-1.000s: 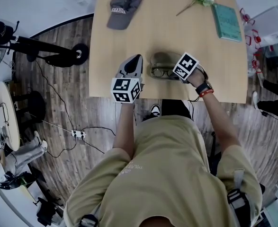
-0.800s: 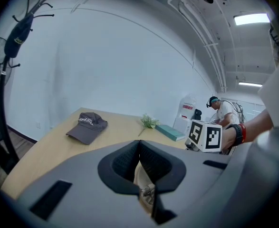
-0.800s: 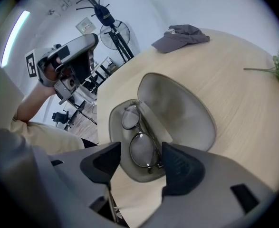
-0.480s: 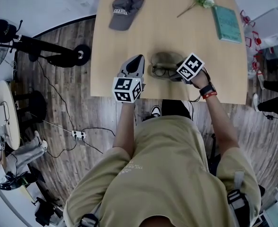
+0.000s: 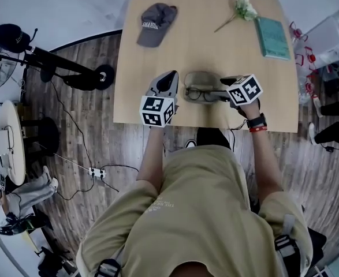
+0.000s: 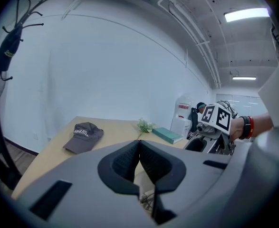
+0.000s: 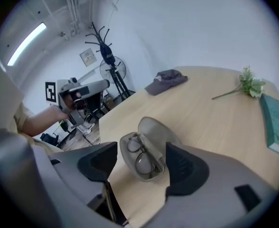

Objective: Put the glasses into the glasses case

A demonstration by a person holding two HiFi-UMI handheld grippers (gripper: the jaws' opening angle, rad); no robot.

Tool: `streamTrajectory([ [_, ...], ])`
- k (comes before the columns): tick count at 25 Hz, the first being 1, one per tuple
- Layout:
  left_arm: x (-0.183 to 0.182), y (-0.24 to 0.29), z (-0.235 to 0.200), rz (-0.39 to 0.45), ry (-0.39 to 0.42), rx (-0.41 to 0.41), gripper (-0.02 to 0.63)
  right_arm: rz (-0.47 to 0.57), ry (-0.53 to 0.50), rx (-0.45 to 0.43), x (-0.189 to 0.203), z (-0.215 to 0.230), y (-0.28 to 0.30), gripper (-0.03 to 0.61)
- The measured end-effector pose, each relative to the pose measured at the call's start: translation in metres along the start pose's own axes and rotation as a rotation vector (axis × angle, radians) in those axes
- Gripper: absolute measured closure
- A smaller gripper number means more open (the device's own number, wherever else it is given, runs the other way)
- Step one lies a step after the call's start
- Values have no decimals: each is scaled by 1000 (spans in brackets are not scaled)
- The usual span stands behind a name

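Grey oval clamshell case (image 7: pixel 156 128), round thin-rimmed glasses (image 7: pixel 140 154) inside

Pale wooden table (image 5: pixel 204 45) on plank floor (image 5: pixel 71 126), white walls (image 6: pixel 120 70).

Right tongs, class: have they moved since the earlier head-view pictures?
Yes: the right tongs drew back rightward off the glasses case, jaws closing, nothing gripped.

Person in a khaki short-sleeved T-shirt (image 5: pixel 204 212) with small pale lettering on the chest. A black watch (image 5: pixel 256 120) and a red band (image 5: pixel 257 129) circle the right wrist. The grey moulded left tool (image 5: pixel 170 74) and right tool (image 5: pixel 222 89) each carry a white marker cube (image 5: pixel 156 110) with black squares.
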State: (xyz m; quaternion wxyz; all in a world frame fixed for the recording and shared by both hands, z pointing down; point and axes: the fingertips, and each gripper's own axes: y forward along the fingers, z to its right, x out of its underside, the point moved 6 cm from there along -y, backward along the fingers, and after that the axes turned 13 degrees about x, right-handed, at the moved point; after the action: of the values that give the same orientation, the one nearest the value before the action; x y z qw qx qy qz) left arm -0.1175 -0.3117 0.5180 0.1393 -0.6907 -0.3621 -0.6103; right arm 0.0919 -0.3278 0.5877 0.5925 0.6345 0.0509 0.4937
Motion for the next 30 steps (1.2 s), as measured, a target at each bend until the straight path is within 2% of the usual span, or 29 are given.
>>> streamTrajectory([
  [2,-6,-2,7,8,12,4,591,59,19,23,-3,-2,-18,255],
  [4,-12,-3,11,13,30,9,592,118,26,38,-10,-8,-34,334],
  [5,-16,-3,13,13,41,10,591,145,29,42,-13,-11,-40,346],
  [11,-32,-5,31,36,80,27,591,293,51,104,-27,-19,-78,355],
  [13,-38,-5,37,47,92,32,591,386,67,127,-36,-21,-95,440],
  [19,-66,-5,57,99,133,33,591,584,82,221,-59,-24,-143,482],
  [24,-93,-8,70,138,166,22,591,795,125,299,-74,-25,-177,512],
  [30,-122,-6,83,191,201,-17,591,932,181,442,-75,-14,-206,561],
])
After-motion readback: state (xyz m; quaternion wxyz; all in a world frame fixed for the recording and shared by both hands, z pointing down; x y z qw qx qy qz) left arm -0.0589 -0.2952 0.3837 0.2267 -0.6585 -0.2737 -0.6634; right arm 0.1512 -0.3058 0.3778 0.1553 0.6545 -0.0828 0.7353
